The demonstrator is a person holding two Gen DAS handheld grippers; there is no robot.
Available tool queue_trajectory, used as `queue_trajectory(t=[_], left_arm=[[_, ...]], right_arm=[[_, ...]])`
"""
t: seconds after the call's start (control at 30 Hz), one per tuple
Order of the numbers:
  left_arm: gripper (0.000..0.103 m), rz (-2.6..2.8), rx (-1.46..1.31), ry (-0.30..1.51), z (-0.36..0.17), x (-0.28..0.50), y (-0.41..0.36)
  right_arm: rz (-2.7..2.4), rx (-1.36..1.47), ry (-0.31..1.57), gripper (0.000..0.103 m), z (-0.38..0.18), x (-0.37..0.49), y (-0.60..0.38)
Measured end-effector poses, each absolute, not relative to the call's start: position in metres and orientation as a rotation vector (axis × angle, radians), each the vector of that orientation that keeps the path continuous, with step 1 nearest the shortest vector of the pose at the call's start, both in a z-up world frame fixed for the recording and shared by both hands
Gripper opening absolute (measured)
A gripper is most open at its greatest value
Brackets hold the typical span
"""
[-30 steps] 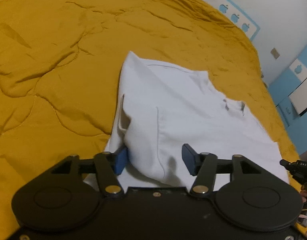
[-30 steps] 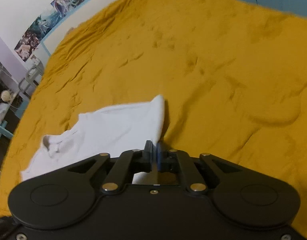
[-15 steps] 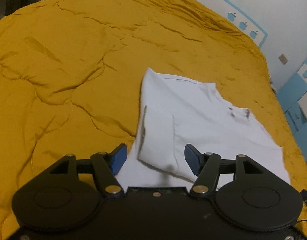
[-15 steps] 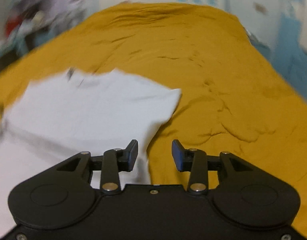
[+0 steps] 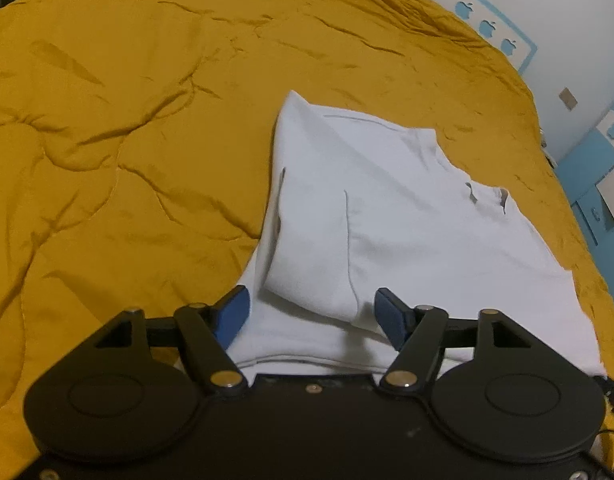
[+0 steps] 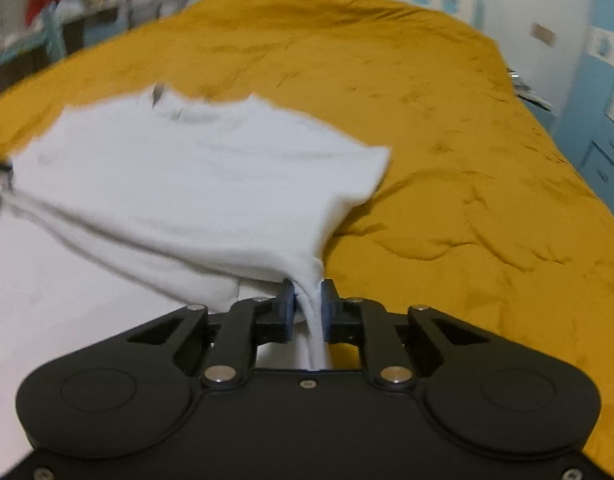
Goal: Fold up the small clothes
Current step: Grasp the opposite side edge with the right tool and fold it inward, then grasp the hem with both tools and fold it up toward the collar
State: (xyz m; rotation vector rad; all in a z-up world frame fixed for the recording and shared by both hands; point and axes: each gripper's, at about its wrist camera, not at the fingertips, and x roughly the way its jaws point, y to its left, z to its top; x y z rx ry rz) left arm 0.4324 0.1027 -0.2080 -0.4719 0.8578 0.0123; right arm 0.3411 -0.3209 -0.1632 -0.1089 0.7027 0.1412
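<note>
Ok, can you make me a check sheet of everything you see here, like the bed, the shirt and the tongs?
Surface: mustard quilt, wrinkled.
Job's things: white shirt, one side folded over, flat on the quilt.
Clutter: nothing seen on the quilt.
Left tongs: open, just been opening; folded shirt edge lies between them, untouched.
Right tongs: just closed, shut on a bunched shirt edge.
Cables: nothing clearly seen.
Surroundings: white wall with blue apple border; blue cabinets; blurred shelves.

A child's bedroom at home.
A mustard quilted bedspread [image 5: 155, 128] covers a wide bed; blue apple cut-outs [image 5: 487, 28] line the white wall, blue drawers [image 6: 603, 160] alongside.
</note>
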Motion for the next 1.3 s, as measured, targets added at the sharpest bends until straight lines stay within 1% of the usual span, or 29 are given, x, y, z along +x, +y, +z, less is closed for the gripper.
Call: queue_trajectory(t=[0.03,0.13,0.23,0.27,0.3,0.33,0.4,0.43,0.47,0.5,0.53,0.6,0.63,0.73,0.9,1.0,1.1,1.3], left_arm=[[0.076,0.010,-0.454,0.865,-0.211,0.433,0.101],[0.076,0.004,-0.434,0.878,-0.212,0.433,0.099],[0.076,-0.018,-0.462,0.903,-0.192,0.426,0.107],[0.076,-0.030,-0.460,0.898,-0.181,0.418,0.110],[0.077,-0.035,-0.454,0.890,-0.172,0.410,0.113],[0.078,-0.042,-0.444,0.880,-0.161,0.399,0.116],[0.081,-0.052,-0.423,0.859,-0.141,0.372,0.122],[0.084,-0.055,-0.414,0.850,-0.133,0.357,0.125],[0.087,-0.053,-0.406,0.842,-0.125,0.338,0.128],[0.087,-0.052,-0.403,0.838,-0.120,0.321,0.130],[0.088,-0.054,-0.403,0.838,-0.116,0.302,0.134],[0.088,-0.054,-0.413,0.849,-0.114,0.268,0.139],[0.090,-0.051,-0.420,0.863,-0.115,0.251,0.140],[0.091,-0.021,-0.420,0.919,-0.123,0.212,0.140],[0.091,-0.013,-0.487,0.987,-0.140,0.162,0.148],[0.091,-0.004,-0.506,0.999,-0.141,0.138,0.153],[0.091,-0.020,-0.530,1.017,-0.141,0.121,0.157],[0.091,-0.036,-0.574,0.992,-0.152,0.120,0.154]], right_arm=[[0.131,-0.078,0.720,0.007,-0.166,0.340,-0.326],[0.111,-0.055,0.796,0.006,-0.190,0.341,-0.332],[0.085,-0.022,0.794,0.009,-0.184,0.336,-0.333],[0.078,-0.012,0.799,0.011,-0.179,0.334,-0.333],[0.085,0.006,0.796,0.019,-0.171,0.329,-0.333],[0.098,0.025,0.784,0.021,-0.164,0.323,-0.335],[0.129,0.090,0.762,0.029,-0.146,0.305,-0.338],[0.147,0.142,0.758,0.032,-0.137,0.293,-0.341],[0.162,0.178,0.759,0.038,-0.131,0.283,-0.343],[0.179,0.218,0.758,0.045,-0.124,0.271,-0.344],[0.193,0.242,0.758,0.047,-0.119,0.260,-0.345],[0.223,0.269,0.764,0.048,-0.112,0.233,-0.341],[0.233,0.277,0.769,0.048,-0.110,0.223,-0.340],[0.247,0.267,0.788,0.052,-0.108,0.187,-0.331],[0.249,0.319,0.824,0.055,-0.114,0.137,-0.331],[0.225,0.353,0.843,0.055,-0.120,0.116,-0.336],[0.225,0.381,0.840,0.056,-0.120,0.100,-0.339],[0.243,0.434,0.846,0.056,-0.130,0.091,-0.338]])
